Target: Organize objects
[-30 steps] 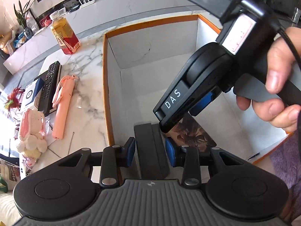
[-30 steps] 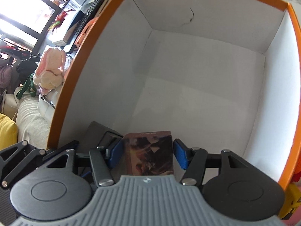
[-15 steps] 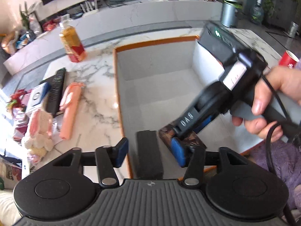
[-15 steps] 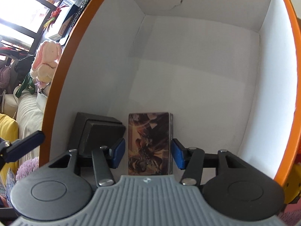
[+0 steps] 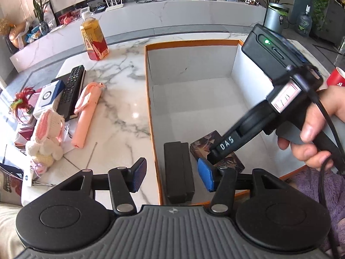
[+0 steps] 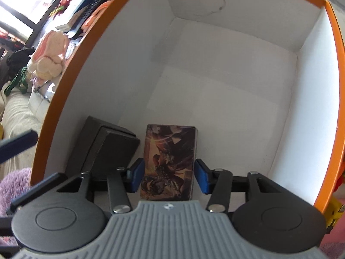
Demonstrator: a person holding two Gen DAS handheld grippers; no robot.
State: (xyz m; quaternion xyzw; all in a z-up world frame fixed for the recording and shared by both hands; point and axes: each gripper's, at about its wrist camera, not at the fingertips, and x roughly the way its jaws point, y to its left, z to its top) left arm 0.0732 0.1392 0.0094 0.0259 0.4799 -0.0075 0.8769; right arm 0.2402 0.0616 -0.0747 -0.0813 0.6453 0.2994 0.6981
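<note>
An orange-rimmed white box (image 5: pixel 151 108) holds two things in its near left corner. A black case (image 5: pixel 177 170) lies flat along the left wall, and a dark illustrated card box (image 6: pixel 170 161) lies flat just to its right. My left gripper (image 5: pixel 172 177) hovers above the black case; its jaws are closing a little and the pads (image 5: pixel 139 177) touch nothing. My right gripper (image 6: pixel 168 178) hangs over the card box, which shows between its pads. Its jaws are also closing slightly, with a thin gap left on the right side. A hand (image 5: pixel 312 129) holds the right tool.
On the marble table (image 5: pixel 120 99), left of the box, lie a pink folded umbrella (image 5: pixel 86 116), a black remote (image 5: pixel 71 88), a blue-and-white carton (image 5: pixel 48 95) and a plush bunny (image 5: pixel 47 133). A tea bottle (image 5: pixel 94 41) stands behind them. A red cup (image 5: pixel 336 77) sits at the far right.
My left gripper let go of the black case, opened and drew back upward. My right gripper set the card box on the box floor, released it and lifted slightly.
</note>
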